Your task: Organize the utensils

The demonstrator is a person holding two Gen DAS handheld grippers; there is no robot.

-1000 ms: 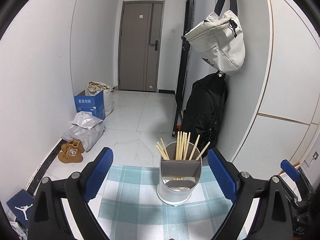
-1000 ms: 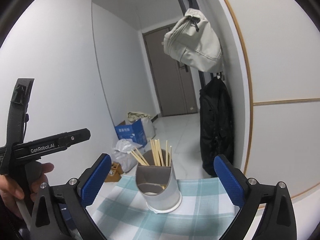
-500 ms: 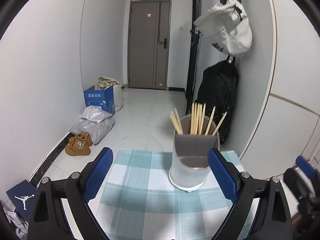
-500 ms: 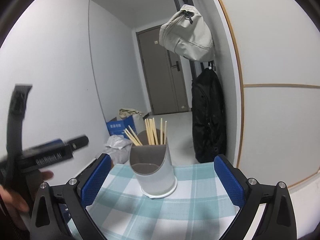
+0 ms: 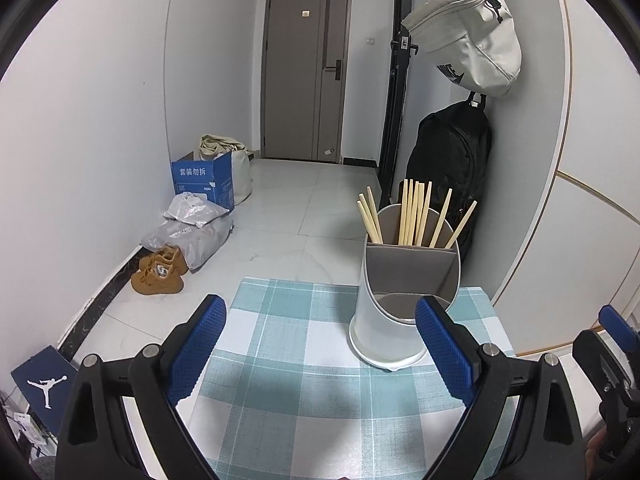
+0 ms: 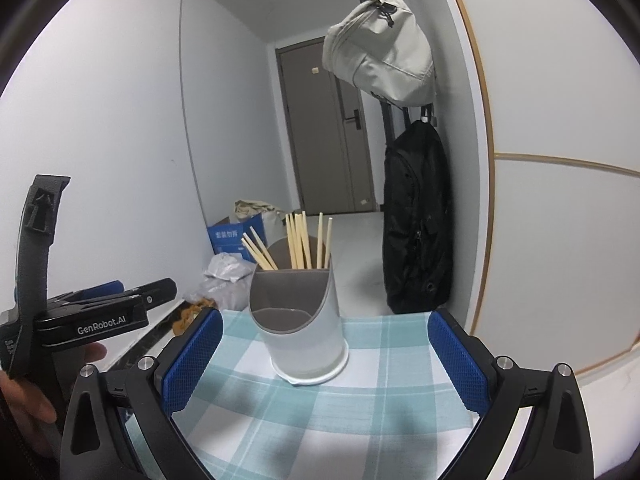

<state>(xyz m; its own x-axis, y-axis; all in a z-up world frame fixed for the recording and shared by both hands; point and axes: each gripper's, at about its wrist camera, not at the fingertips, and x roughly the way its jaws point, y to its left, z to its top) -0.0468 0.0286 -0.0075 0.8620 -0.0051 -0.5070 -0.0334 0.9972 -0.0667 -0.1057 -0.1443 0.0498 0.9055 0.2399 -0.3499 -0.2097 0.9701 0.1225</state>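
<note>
- "GenRobot.AI", white print on black body of the left tool, seen in right wrist view, left of the utensil holder
- "套装勿拆", white characters on blue cardboard box on the floor, far left of the utensil holder; same box in right wrist view, text too blurred there
- Jumpman logo, white, no words, on dark blue shoe box on the floor at lower left
- Print on the hanging beige bag: unreadable

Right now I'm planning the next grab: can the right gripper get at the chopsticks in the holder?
Probably yes. The right gripper is open and empty, the holder stands ahead between its fingers, and the chopsticks stick up with nothing in front.
</note>
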